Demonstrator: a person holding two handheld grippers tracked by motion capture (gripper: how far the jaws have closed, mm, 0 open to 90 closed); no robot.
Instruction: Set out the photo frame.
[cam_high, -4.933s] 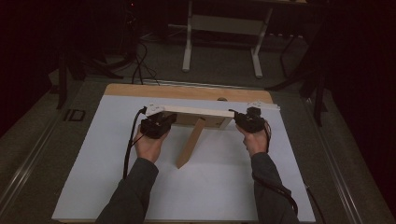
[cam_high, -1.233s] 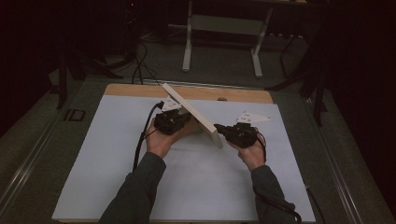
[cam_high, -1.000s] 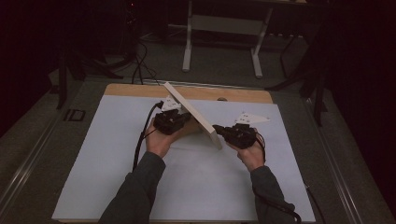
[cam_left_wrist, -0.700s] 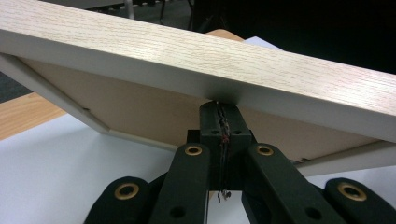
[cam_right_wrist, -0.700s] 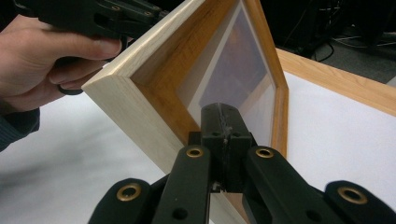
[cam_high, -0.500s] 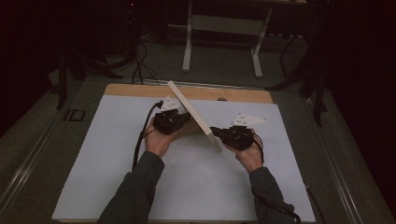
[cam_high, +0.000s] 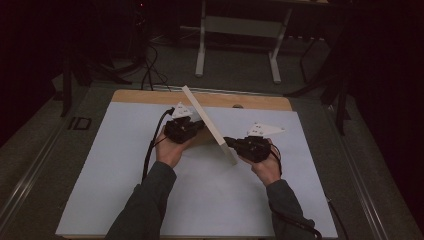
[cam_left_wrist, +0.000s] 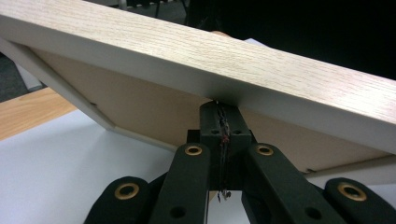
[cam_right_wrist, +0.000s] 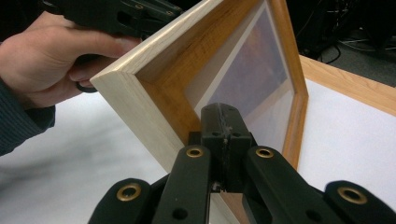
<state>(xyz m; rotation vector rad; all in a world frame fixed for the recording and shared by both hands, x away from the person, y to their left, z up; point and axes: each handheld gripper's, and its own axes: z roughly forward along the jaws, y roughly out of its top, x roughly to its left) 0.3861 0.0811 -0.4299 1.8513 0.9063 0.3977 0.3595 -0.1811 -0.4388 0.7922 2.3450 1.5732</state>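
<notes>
A wooden picture frame (cam_high: 207, 122) is standing tilted on edge near the centre of the high view, running from the upper middle of the frame down toward the lower right, above the white sheet (cam_high: 125, 165) that is covering the table (cam_high: 150, 96). In the right gripper view its pale outer edge is coming to a corner at the left, and the glazed front (cam_right_wrist: 252, 74) is facing the camera inside a warmer wood border. In the left gripper view its light wood edge (cam_left_wrist: 224, 60) is crossing the top of the frame, with the brown backing board (cam_left_wrist: 140, 112) slanting below it.

The left claw (cam_left_wrist: 220, 126) is sitting pressed together, its tips against the underside of the frame's edge; whether it is pinching anything, I cannot tell. The right claw (cam_right_wrist: 223, 135) is likewise looking closed, right at the frame's inner border, the grip itself hidden.

In the high view the left claw (cam_high: 195, 131) is lying just left of the frame and the right claw (cam_high: 232, 144) at its lower end, each in a hand, sleeves entering from the bottom.
</notes>
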